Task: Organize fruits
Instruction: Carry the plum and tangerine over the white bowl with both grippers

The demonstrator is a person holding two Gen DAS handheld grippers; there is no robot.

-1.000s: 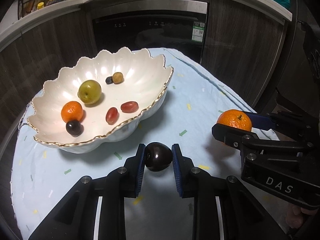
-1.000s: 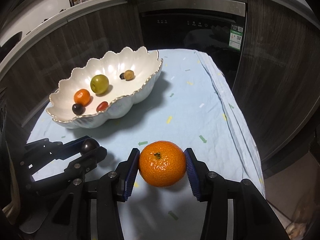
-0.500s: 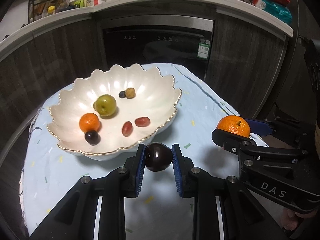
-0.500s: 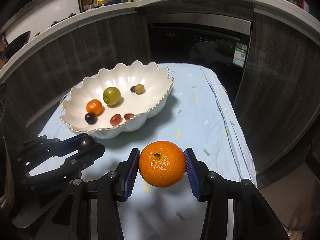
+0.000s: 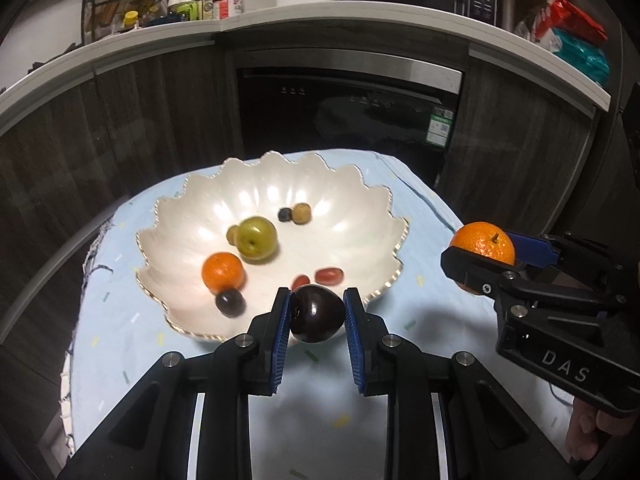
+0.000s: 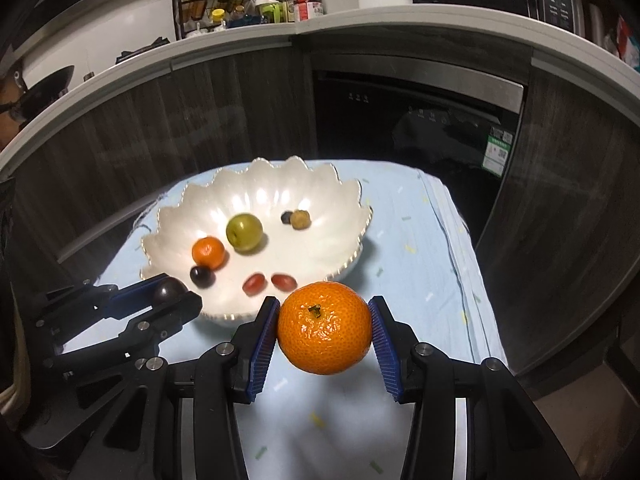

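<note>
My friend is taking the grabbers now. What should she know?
Left gripper: shut on the dark plum, held above the near rim of the white bowl.
Right gripper: shut on the big mandarin, held in the air in front of the bowl.
Done: a green fruit, a small mandarin, two red fruits and some small ones lie in the bowl.
Left: put both held fruits in the bowl.
</note>
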